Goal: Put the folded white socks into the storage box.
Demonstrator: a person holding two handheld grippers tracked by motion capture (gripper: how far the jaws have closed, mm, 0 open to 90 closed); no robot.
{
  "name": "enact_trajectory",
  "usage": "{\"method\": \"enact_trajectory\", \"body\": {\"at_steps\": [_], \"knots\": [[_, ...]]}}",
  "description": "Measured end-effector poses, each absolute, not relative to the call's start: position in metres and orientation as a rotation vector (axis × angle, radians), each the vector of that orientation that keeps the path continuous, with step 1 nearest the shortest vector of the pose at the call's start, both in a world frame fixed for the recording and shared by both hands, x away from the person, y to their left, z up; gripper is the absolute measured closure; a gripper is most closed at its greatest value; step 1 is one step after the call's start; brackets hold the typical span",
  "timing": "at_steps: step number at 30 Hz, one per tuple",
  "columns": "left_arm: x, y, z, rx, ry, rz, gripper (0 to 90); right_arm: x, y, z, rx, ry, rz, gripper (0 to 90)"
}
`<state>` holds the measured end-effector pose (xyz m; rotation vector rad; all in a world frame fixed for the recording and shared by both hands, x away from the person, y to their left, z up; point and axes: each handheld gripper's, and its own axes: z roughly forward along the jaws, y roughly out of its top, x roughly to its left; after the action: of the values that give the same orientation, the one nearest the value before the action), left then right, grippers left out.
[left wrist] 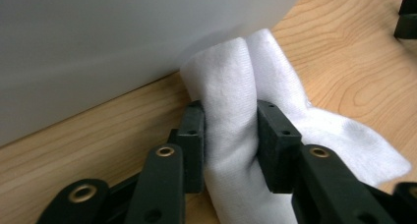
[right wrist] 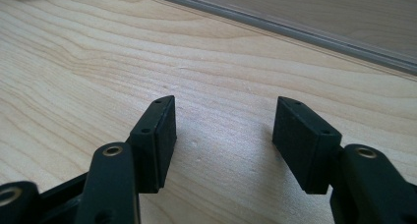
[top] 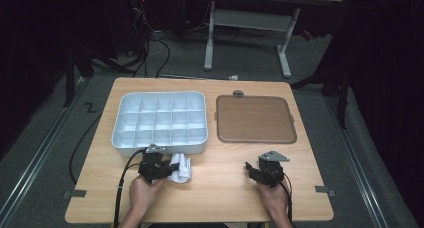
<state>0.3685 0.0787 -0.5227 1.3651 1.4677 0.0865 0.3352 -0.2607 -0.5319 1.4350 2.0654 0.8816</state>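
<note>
A folded white cloth lies on the wooden table just in front of the white compartment tray. My left gripper is shut on the cloth; both pads press into its rolled fold from either side. The tray's white wall rises right behind the cloth. At the front right of the table my right gripper stands open, low over bare wood, with nothing between its fingers. In the right gripper view the jaws stand wide apart.
A brown flat lid or board with a grey rim lies to the right of the tray; its edge runs ahead of the right gripper. A small grey knob sits behind it. The table's front edge is near both hands.
</note>
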Motion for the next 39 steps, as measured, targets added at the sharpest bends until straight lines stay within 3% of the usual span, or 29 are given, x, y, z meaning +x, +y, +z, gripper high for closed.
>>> {"method": "enact_trajectory", "body": {"at_steps": [39], "knots": [[0.359, 0.068, -0.505, 1.456, 1.389, 0.141, 72.0, 0.336, -0.261, -0.532, 1.433, 2.066, 0.88, 41.8]]}}
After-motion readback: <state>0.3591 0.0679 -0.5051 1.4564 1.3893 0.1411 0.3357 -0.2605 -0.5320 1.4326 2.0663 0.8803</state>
